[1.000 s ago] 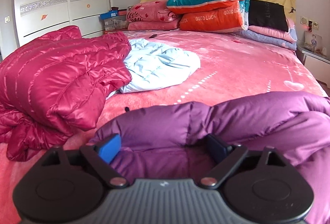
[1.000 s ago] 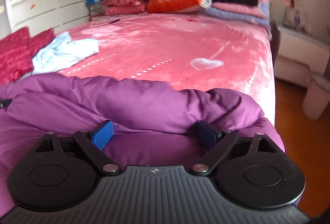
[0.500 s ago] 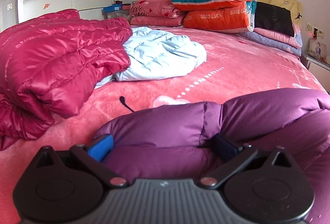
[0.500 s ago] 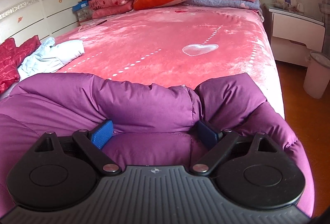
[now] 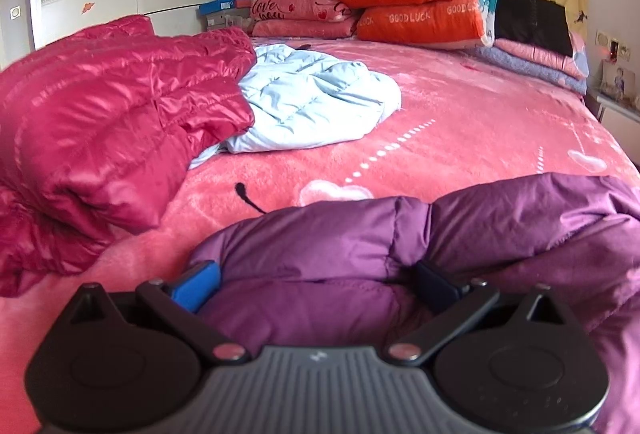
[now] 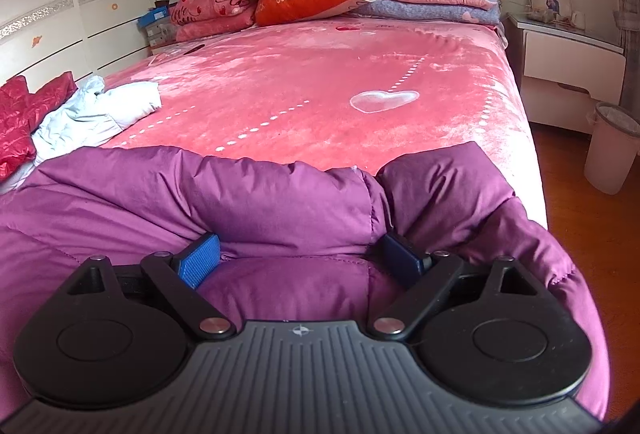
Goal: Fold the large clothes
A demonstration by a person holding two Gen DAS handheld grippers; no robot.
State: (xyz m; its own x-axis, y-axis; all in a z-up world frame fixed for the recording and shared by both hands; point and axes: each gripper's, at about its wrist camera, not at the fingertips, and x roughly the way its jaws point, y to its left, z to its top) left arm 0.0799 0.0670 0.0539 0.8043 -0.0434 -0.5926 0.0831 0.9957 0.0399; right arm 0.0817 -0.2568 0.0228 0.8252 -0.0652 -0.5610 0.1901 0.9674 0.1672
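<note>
A purple puffer jacket [image 5: 500, 230] lies at the near edge of the pink bed [image 5: 460, 122]; it also fills the foreground of the right wrist view [image 6: 256, 202]. My left gripper [image 5: 316, 282] has its blue-padded fingers [image 5: 196, 288] wide apart with a thick roll of the purple jacket bulging between them. My right gripper [image 6: 300, 258] stands the same way, its fingers [image 6: 198, 262] on either side of a puffy fold near the jacket's right end. Whether either one pinches the fabric cannot be told.
A red puffer jacket [image 5: 100, 138] is piled at the left with a light blue jacket [image 5: 316, 102] beside it. Folded quilts and pillows [image 5: 424, 6] are stacked at the headboard. A nightstand [image 6: 568, 62] and a waste bin [image 6: 612, 150] stand right of the bed.
Both grippers have moved with the purple jacket; the red jacket has slid left in the left view, and the right view now shows more of the bed and the floor.
</note>
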